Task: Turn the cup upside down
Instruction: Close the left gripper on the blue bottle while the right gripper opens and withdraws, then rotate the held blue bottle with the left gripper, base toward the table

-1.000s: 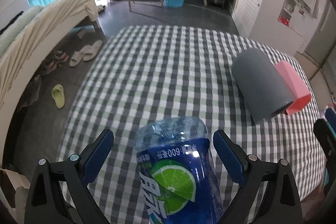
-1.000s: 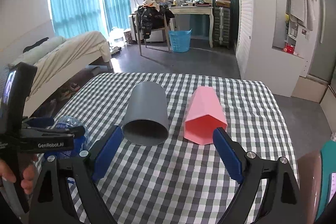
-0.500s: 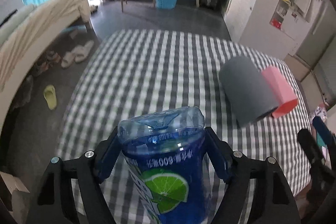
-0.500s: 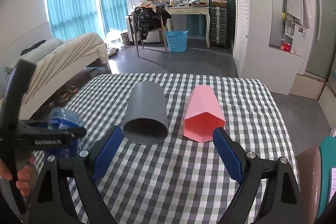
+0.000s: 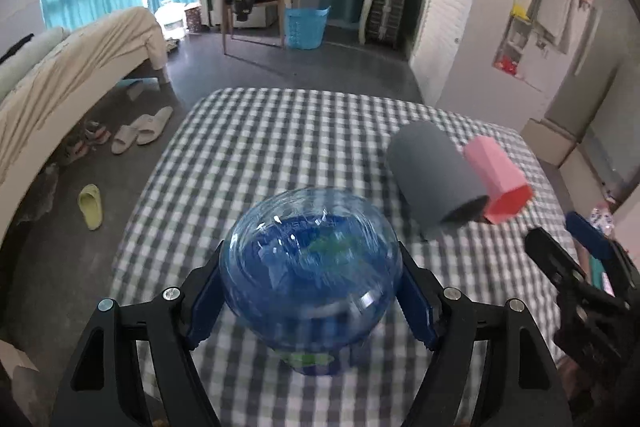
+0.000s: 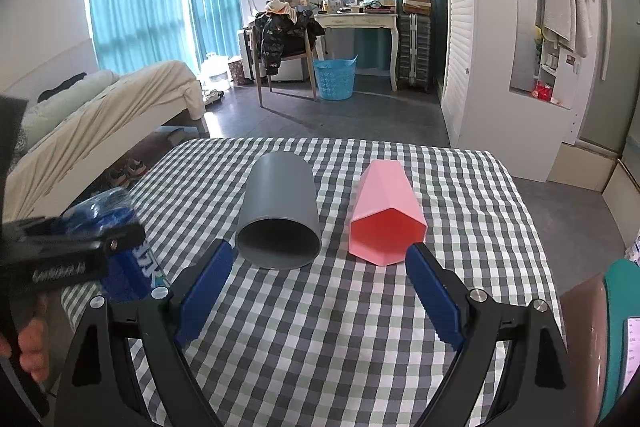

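On the checked tablecloth (image 6: pixel 360 327), the grey cup (image 6: pixel 279 215) served as the fixed mark: it lay on its side, its open mouth turned toward the near edge of the table. Just beside it, on its right in the right wrist view, lay the pink cup (image 6: pixel 386 213), also on its side, faceted, mouth toward the near edge. From the left wrist view the same pair appeared as the grey cup (image 5: pixel 434 173) with the pink cup (image 5: pixel 498 179) close behind it; whether the two touched could not be told.

Left of the grey cup and nearer the table's left edge, the left gripper (image 5: pixel 310 287) was clenched on the blue plastic cup (image 5: pixel 310 269), its blue pads pressed against both sides. The cup's clear rounded end pointed away from the camera and filled the middle of the left wrist view, blurred, with the tablecloth (image 5: pixel 280 147) beneath it. In the right wrist view the blue plastic cup (image 6: pixel 120 227) showed behind the left gripper (image 6: pixel 100 243), held above the cloth, its printed label partly visible.

Nearer than the grey cup, the right gripper (image 6: pixel 318 283) was released, its jaws spread wide and holding nothing, with the grey and pink cups' mouths lying just beyond the tips.
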The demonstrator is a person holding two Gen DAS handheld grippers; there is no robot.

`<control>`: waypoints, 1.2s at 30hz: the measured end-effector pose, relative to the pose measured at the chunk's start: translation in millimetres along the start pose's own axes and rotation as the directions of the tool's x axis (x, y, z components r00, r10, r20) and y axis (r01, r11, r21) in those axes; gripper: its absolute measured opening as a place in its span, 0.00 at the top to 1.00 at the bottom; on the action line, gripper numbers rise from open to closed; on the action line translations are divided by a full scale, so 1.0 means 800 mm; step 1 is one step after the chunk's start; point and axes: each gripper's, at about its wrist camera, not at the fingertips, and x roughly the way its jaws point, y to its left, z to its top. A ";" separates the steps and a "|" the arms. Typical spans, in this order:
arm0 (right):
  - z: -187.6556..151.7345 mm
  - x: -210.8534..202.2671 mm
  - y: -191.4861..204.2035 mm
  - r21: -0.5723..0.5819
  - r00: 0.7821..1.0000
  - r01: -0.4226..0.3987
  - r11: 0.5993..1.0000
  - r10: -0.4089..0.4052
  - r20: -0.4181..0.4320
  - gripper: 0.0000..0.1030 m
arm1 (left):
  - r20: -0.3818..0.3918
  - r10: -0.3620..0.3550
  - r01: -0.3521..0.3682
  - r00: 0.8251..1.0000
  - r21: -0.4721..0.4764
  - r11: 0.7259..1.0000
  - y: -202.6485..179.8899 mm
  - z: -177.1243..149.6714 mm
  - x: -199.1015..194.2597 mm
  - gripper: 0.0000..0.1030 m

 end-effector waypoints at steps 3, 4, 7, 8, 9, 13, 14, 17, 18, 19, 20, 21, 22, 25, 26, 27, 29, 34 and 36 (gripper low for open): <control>0.000 -0.001 0.000 0.000 1.000 -0.001 1.000 0.001 0.000 0.14 | 0.031 0.001 -0.002 1.000 0.032 0.999 -0.006 -0.008 -0.008 0.24; 0.000 -0.001 0.000 0.000 1.000 -0.002 1.000 0.002 0.000 0.14 | 0.038 0.000 -0.002 0.999 0.044 0.999 -0.007 -0.011 -0.009 0.24; -0.001 -0.003 0.001 -0.004 1.000 -0.002 1.000 0.002 -0.001 0.14 | 0.041 -0.009 0.007 0.999 0.056 0.998 -0.009 -0.018 -0.007 0.22; -0.002 -0.003 0.000 -0.004 1.000 0.000 1.000 0.000 -0.003 0.14 | 0.040 -0.015 0.012 0.999 0.054 0.998 -0.008 -0.021 -0.005 0.21; -0.004 -0.004 0.001 -0.005 1.000 0.001 1.000 -0.001 -0.003 0.14 | 0.042 -0.016 0.014 0.999 0.054 0.998 -0.008 -0.023 -0.003 0.19; -0.007 -0.008 0.003 -0.012 1.000 0.008 1.000 -0.008 -0.006 0.14 | 0.014 -0.008 0.007 1.000 0.068 0.998 -0.008 -0.032 0.011 0.18; -0.007 -0.009 0.004 -0.014 1.000 0.010 1.000 -0.010 -0.006 0.14 | -0.001 -0.007 0.007 1.000 0.067 0.998 -0.007 -0.037 0.017 0.18; -0.009 -0.011 0.005 -0.017 1.000 0.015 1.000 -0.016 -0.008 0.14 | -0.015 -0.027 0.027 1.000 0.057 0.998 0.000 -0.047 0.028 0.19; -0.010 -0.011 0.005 -0.017 1.000 0.018 1.000 -0.018 -0.010 0.14 | -0.007 -0.045 0.045 0.999 0.045 0.998 0.000 -0.049 0.029 0.21; -0.011 -0.011 0.005 -0.019 1.000 0.020 1.000 -0.020 -0.012 0.14 | 0.000 -0.060 0.060 0.998 0.040 0.997 0.001 -0.050 0.029 0.31; -0.011 -0.011 0.006 -0.020 1.000 0.021 1.000 -0.021 -0.014 0.14 | 0.013 -0.071 0.070 0.997 0.044 0.997 0.001 -0.051 0.028 0.30; -0.012 -0.011 0.008 -0.022 1.000 0.021 1.000 -0.021 -0.015 0.14 | 0.027 -0.059 0.058 0.998 0.058 0.997 -0.001 -0.051 0.027 0.30; -0.012 -0.011 0.009 -0.024 1.000 0.021 0.999 -0.021 -0.016 0.14 | 0.035 -0.054 0.051 0.998 0.068 0.996 -0.003 -0.051 0.027 0.31; -0.012 -0.011 0.013 -0.033 1.000 0.025 0.999 -0.025 -0.017 0.14 | 0.071 -0.051 0.045 0.996 0.081 0.996 -0.003 -0.050 0.026 0.31; -0.012 -0.012 0.014 -0.035 1.000 0.026 0.999 -0.026 -0.015 0.14 | 0.079 -0.050 0.043 0.996 0.081 0.996 -0.003 -0.047 0.027 0.31; -0.012 -0.012 0.014 -0.037 0.999 0.028 0.999 -0.028 -0.015 0.14 | 0.088 -0.048 0.040 0.995 0.082 0.996 -0.003 -0.045 0.028 0.31; -0.012 -0.011 0.014 -0.040 0.999 0.035 0.999 -0.035 -0.018 0.14 | 0.118 -0.044 0.034 0.992 0.089 0.995 -0.003 -0.037 0.027 0.31; -0.011 -0.008 0.014 -0.042 0.998 0.053 0.998 -0.054 -0.025 0.14 | 0.170 -0.055 0.036 0.984 0.109 0.993 -0.008 -0.016 0.034 0.31; -0.011 -0.006 0.013 -0.042 0.998 0.060 0.997 -0.061 -0.030 0.14 | 0.162 -0.056 0.038 0.985 0.113 0.993 -0.008 -0.010 0.047 0.31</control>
